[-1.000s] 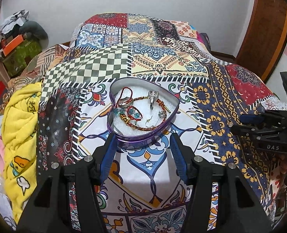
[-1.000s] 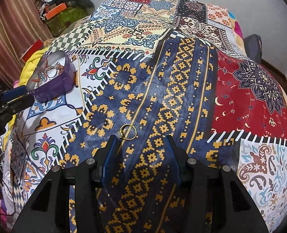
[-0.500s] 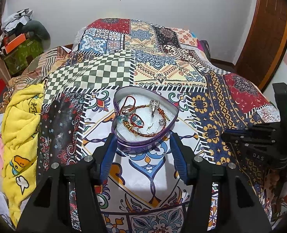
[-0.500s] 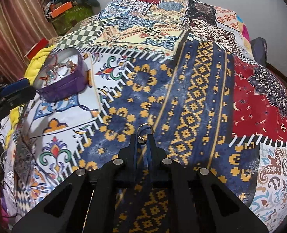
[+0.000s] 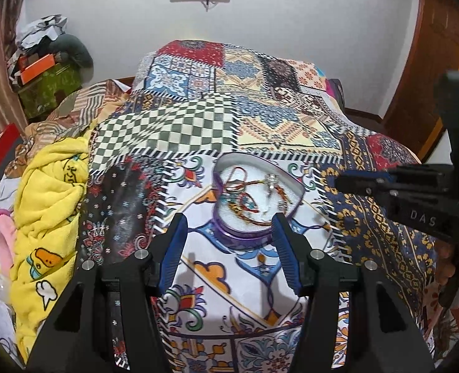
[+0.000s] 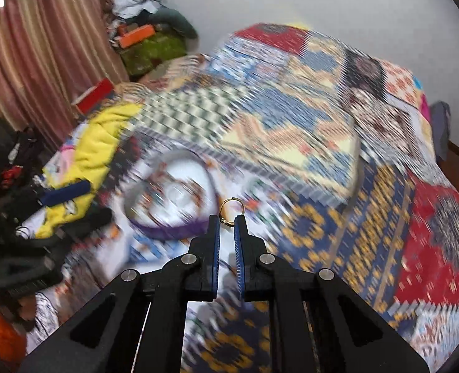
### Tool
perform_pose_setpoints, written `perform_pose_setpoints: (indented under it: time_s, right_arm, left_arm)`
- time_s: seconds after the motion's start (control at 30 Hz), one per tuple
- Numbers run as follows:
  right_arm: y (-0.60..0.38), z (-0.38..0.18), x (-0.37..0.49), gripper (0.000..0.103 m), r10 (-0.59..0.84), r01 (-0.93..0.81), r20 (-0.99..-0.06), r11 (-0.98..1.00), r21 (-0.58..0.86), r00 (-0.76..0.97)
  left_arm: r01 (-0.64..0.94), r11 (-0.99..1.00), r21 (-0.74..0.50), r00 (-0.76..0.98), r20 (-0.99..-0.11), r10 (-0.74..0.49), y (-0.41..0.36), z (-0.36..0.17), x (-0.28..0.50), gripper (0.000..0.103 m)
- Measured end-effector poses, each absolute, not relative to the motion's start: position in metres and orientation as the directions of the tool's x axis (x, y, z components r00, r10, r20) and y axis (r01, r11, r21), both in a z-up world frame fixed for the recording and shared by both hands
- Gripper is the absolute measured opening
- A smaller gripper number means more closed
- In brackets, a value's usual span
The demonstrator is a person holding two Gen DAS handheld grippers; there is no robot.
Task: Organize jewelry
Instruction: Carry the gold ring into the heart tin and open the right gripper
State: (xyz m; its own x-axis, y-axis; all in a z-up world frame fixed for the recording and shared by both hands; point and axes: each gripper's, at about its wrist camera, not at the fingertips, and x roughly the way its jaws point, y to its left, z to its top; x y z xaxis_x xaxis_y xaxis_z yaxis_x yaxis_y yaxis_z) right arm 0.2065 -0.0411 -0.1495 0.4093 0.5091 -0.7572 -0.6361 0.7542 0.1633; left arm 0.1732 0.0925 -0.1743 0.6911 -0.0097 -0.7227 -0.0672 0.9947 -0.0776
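A purple heart-shaped tin point(image 5: 243, 236) with a white lining sits on the patchwork bedspread, holding several bracelets and a silver ring point(image 5: 271, 180). My left gripper point(image 5: 229, 241) stands open just in front of the tin, with nothing between its fingers. In the blurred right wrist view my right gripper point(image 6: 227, 222) is shut on a small gold ring point(image 6: 231, 208), held in the air just right of the tin point(image 6: 167, 230). The right gripper point(image 5: 366, 183) also shows in the left wrist view, to the right of the tin.
A yellow blanket point(image 5: 46, 205) is heaped on the bed's left side. Boxes and clothes point(image 5: 43, 71) pile up in the far left corner by a striped curtain point(image 6: 36, 56). A wooden door point(image 5: 428, 71) stands at the right.
My right gripper shut on the gold ring, lifted it off the blue patch and swung left toward the tin. The left gripper stayed open and drew back a little.
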Motion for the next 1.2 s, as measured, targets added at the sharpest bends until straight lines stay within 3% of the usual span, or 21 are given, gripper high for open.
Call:
perform_pose_setpoints:
  time_s: [0.47, 0.5, 0.57, 0.63, 0.93, 1.2]
  right_arm:
    - [0.022, -0.169, 0.196, 0.009, 0.499, -0.744, -0.792, 0.663, 0.087, 0.351]
    - [0.021, -0.17, 0.196, 0.011, 0.493, -0.743, -0.799, 0.663, 0.089, 0.345]
    - [0.018, -0.166, 0.194, 0.027, 0.487, -0.736, -0.804, 0.67, 0.092, 0.343]
    - [0.013, -0.159, 0.192, 0.033, 0.49, -0.724, -0.79, 0.685, 0.086, 0.369]
    - [-0.04, -0.085, 0.172, 0.033, 0.537, -0.635, -0.666, 0.763, 0.121, 0.518]
    - [-0.094, 0.006, 0.107, 0.033, 0.574, -0.577, -0.431, 0.805, 0.138, 0.696]
  left_arm:
    - [-0.11, 0.99, -0.084, 0.709, -0.705, 0.019, 0.114, -0.166, 0.164, 0.055]
    - [-0.112, 0.99, -0.085, 0.713, -0.7, 0.021, 0.114, -0.163, 0.163, 0.055]
    - [-0.113, 0.99, -0.087, 0.724, -0.689, 0.022, 0.115, -0.156, 0.161, 0.055]
    - [-0.113, 0.99, -0.088, 0.737, -0.675, 0.024, 0.113, -0.148, 0.158, 0.055]
    - [-0.094, 0.993, -0.068, 0.811, -0.583, 0.037, 0.096, -0.096, 0.131, 0.055]
    - [-0.061, 0.997, -0.054, 0.91, -0.413, 0.034, 0.07, -0.026, 0.082, 0.056]
